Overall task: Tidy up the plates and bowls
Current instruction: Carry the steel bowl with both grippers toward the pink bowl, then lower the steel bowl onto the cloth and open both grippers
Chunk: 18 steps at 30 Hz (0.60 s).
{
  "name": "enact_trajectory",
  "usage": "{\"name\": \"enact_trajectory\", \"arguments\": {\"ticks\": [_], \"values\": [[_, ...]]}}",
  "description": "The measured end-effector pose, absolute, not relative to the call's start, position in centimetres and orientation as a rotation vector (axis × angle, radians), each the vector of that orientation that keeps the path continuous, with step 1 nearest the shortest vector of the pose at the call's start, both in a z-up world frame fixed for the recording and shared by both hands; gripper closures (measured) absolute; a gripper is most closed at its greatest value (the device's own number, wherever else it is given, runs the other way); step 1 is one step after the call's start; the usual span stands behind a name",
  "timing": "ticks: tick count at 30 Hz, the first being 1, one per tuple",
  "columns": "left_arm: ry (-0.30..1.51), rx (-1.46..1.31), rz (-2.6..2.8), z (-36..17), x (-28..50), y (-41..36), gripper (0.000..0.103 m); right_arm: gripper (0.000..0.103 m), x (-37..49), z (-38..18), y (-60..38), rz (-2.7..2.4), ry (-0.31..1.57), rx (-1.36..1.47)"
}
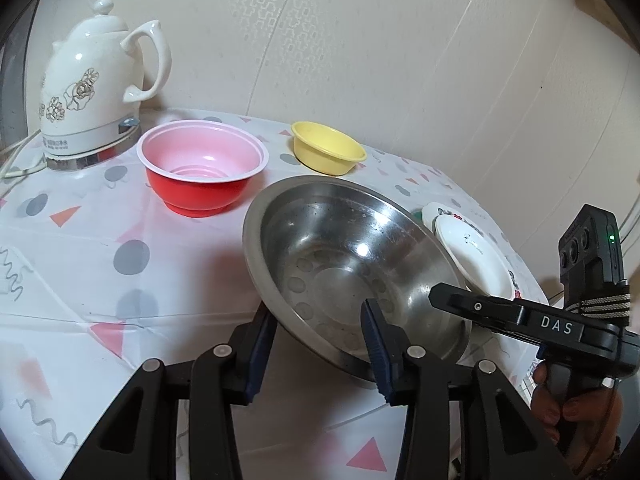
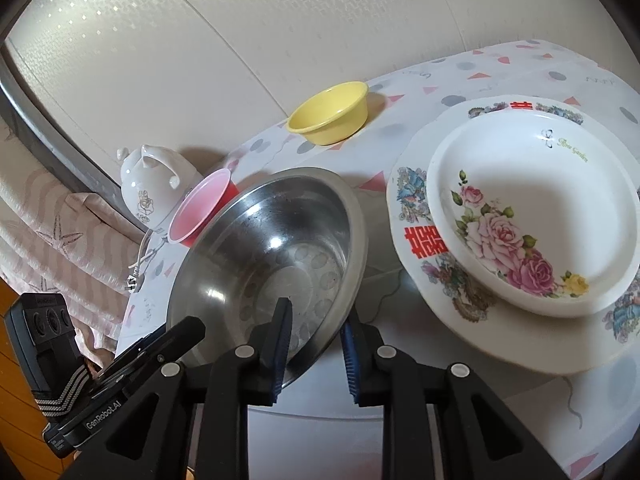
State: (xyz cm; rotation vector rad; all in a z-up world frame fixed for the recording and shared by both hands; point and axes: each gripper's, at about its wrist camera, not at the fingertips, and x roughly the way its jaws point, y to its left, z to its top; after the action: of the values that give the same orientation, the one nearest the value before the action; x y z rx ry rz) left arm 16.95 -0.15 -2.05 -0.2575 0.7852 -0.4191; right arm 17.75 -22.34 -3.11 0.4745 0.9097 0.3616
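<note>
Straddling the near rim of the steel bowl (image 1: 352,268), the left hand-held gripper (image 1: 316,344) has one pad outside the wall and one pad inside; jaws part open, whether the pads press on the rim I cannot tell. The bowl sits tilted, just ahead of the jaws. Beyond it to the left: one red bowl (image 1: 202,168); further ahead: one yellow bowl (image 1: 327,147); to its right two stacked white dishes (image 1: 472,256), mostly hidden behind the steel rim. One white kettle (image 1: 96,84) far left on the bench (image 1: 88,264). The right hand-held gripper (image 1: 440,294) comes in from the right, tip at the bowl's rim, fingers partly cut off.

Right wrist view: right hand-held gripper (image 2: 316,348) also straddles the steel bowl (image 2: 272,256) rim, jaws narrowly apart, contact unclear. Right of the jaws one floral bowl (image 2: 532,216) rests in one patterned plate (image 2: 416,240). Ahead: yellow bowl (image 2: 330,114); red bowl (image 2: 202,208) and kettle (image 2: 152,188) partly hidden behind the steel bowl. Left hand-held gripper (image 2: 188,330) touches the rim at left.
</note>
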Motion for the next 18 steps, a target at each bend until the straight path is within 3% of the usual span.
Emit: {"name": "enact_trajectory", "arguments": {"ticks": [12, 18], "values": [[0.782, -0.263, -0.416, -1.9, 16.3, 0.4, 0.059, 0.076, 16.9, -2.9, -21.8, 0.366, 0.908, 0.441], [0.757, -0.262, -0.374, -0.9, 15.6, 1.6, 0.043, 0.071, 15.8, -1.6, -23.0, 0.299, 0.851, 0.398]]}}
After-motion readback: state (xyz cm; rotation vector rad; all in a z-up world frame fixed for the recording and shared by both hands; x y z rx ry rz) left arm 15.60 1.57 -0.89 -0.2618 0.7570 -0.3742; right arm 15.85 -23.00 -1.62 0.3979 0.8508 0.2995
